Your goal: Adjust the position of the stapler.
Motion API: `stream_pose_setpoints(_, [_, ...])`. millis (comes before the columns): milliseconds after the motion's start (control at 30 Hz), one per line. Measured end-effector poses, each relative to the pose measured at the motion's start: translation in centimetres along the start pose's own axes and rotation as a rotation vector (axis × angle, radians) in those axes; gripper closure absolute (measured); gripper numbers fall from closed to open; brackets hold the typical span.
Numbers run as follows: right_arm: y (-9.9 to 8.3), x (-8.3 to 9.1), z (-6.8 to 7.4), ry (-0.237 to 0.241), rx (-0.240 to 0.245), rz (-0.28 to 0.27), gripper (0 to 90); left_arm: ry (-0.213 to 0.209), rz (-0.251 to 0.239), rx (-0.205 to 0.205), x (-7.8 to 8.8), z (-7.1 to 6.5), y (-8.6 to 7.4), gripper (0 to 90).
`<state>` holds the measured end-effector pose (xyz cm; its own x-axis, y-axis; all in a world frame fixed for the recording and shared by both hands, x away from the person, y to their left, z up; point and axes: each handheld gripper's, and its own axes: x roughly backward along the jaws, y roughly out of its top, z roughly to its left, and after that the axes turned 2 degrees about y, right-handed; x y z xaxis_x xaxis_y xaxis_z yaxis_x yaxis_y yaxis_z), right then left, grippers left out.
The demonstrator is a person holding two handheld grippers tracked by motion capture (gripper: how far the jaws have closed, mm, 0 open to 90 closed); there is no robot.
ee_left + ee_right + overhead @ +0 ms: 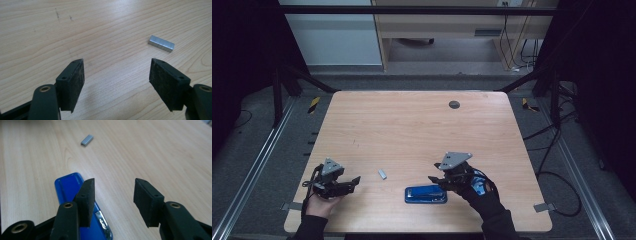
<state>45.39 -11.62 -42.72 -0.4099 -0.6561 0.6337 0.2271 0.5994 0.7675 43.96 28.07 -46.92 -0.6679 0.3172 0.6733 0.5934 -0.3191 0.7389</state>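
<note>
Your right gripper (439,179) hangs just above the near end of the blue stapler (426,194), which lies flat on the table (412,125) near the front edge. Its jaws stand well apart with nothing between them; in the right gripper view the stapler (72,195) passes under the left jaw rather than into the gap. Your left gripper (354,181) rests low over bare wood, jaws wide and empty, with the small strip of staples (382,173) just ahead and to its right, apart from both tools. This looks like the start of loading the stapler. Next you need to line one gripper squarely over the stapler body and close on it, while the other goes for the staples (161,43). The stapler's near end is cut off behind your right jaw, and whether its lid is shut or open is hard to make out.
</note>
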Motion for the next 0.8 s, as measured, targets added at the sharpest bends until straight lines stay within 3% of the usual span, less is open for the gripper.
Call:
stream_pose_setpoints(133, [-0.8, 1.1, -0.5, -0.046, -0.056, -0.052, 56.9, -0.012, -0.013, -0.002, 0.3, -0.4, 0.2, 28.4])
stream_pose_setpoints(267, [-2.0, 1.8, -0.8, -0.051, -0.108, -0.09, 59.5, -0.023, -0.025, -0.015, 0.6, -0.8, 0.5, 28.5])
stream_pose_setpoints(533, [-3.3, 3.2, -0.7, -0.068, -0.144, -0.129, 71.7, -0.042, -0.067, -0.068, 1.8, -2.0, 2.1, 31.0])
stream_pose_setpoints(800, [-4.6, 4.1, -0.5, -0.058, -0.192, -0.16, 79.8, -0.076, -0.108, -0.088, 2.2, -2.9, 4.0, 33.9])
